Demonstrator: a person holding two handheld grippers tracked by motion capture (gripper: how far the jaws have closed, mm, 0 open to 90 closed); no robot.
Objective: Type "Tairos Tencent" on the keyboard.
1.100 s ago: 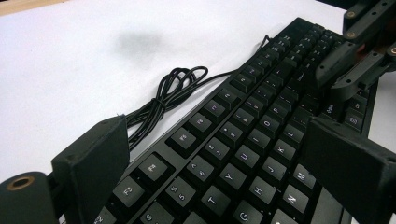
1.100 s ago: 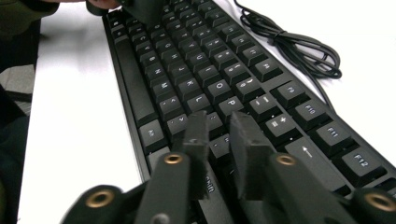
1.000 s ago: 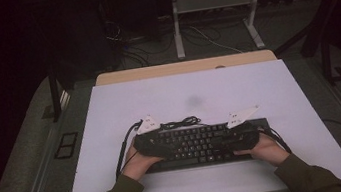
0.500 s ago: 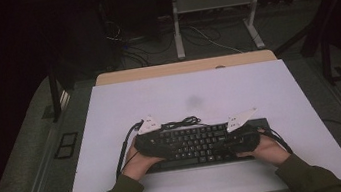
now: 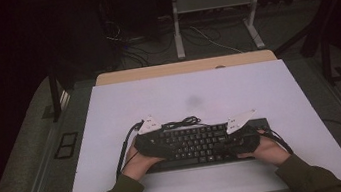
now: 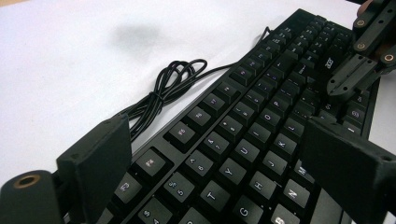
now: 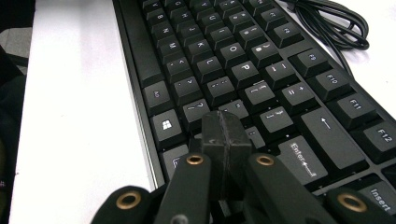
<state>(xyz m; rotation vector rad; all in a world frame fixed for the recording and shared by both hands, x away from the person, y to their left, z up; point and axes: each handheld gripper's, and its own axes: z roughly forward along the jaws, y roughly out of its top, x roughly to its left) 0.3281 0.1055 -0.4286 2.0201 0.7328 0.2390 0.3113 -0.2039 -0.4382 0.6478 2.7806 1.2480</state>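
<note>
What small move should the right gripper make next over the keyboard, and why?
Probably lower the right gripper a little to press a key. Its jaws are shut into one tip just above the keyboard, near the Enter key, and nothing is held between them.

**What's hidden or cut off**

High view: near left and right parts of the keyboard sit under the hands and grippers; key legends too small to read. Forearms cut by the bottom edge. Left gripper view: keyboard's near rows cut by the bottom edge, left gripper jaw tips cover some keys. Right gripper view: right gripper hides the keys beneath it; cable bundle cut at the top edge.
</note>
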